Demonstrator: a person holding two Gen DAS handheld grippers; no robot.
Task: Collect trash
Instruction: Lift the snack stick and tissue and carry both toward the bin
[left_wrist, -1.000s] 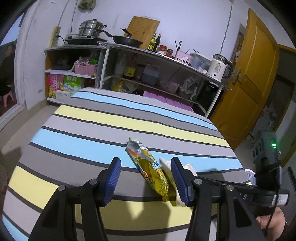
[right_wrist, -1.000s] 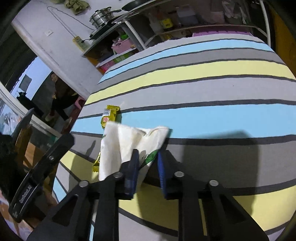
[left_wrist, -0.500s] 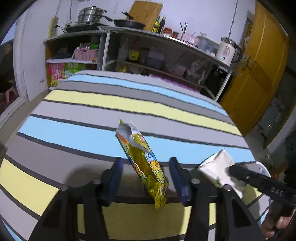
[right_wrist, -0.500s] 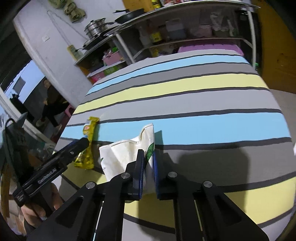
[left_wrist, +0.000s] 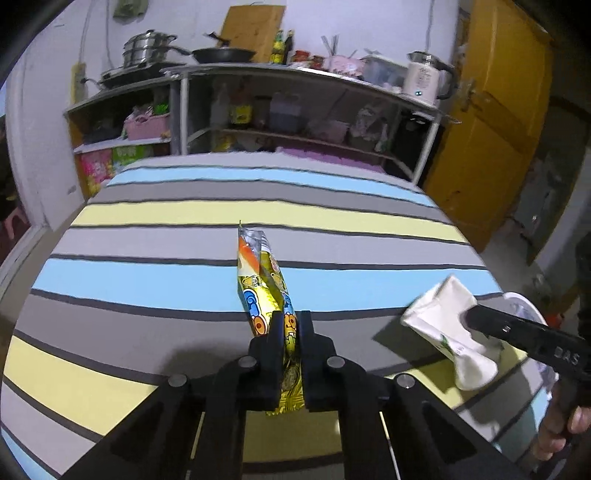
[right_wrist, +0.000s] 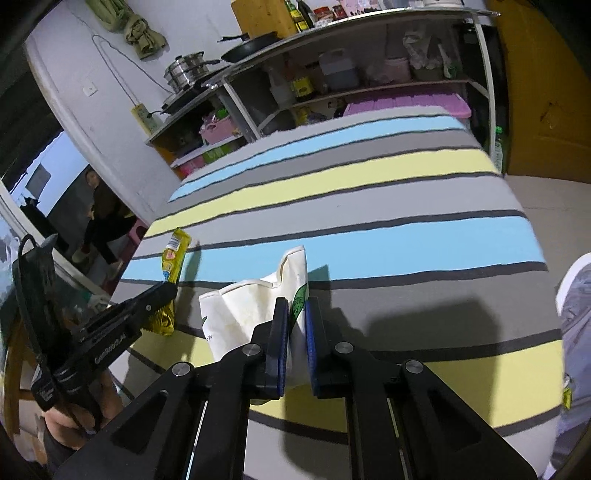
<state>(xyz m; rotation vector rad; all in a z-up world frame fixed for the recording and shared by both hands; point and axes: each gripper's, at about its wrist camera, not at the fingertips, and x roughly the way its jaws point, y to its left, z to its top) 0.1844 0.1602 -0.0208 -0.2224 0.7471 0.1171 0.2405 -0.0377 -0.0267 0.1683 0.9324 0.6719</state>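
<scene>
With the left gripper (left_wrist: 291, 332) having just closed on the yellow snack wrapper (left_wrist: 264, 284) and the right gripper (right_wrist: 296, 325) clamped on the white paper bag (right_wrist: 243, 314), both above the striped table (left_wrist: 147, 236), pickup is judged complete, and carriage to the white bin (right_wrist: 576, 295) beside that table is judged next.

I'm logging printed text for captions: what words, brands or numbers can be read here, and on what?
"DAS": white letters on the right tool's finger, in the left wrist view.
White lettering on the left tool's finger: too blurred to read.
Yellow snack wrapper: cartoon lettering and a small label, unreadable.
White carton: green print, too small.
Shelf bottles: labels blurred.
</scene>
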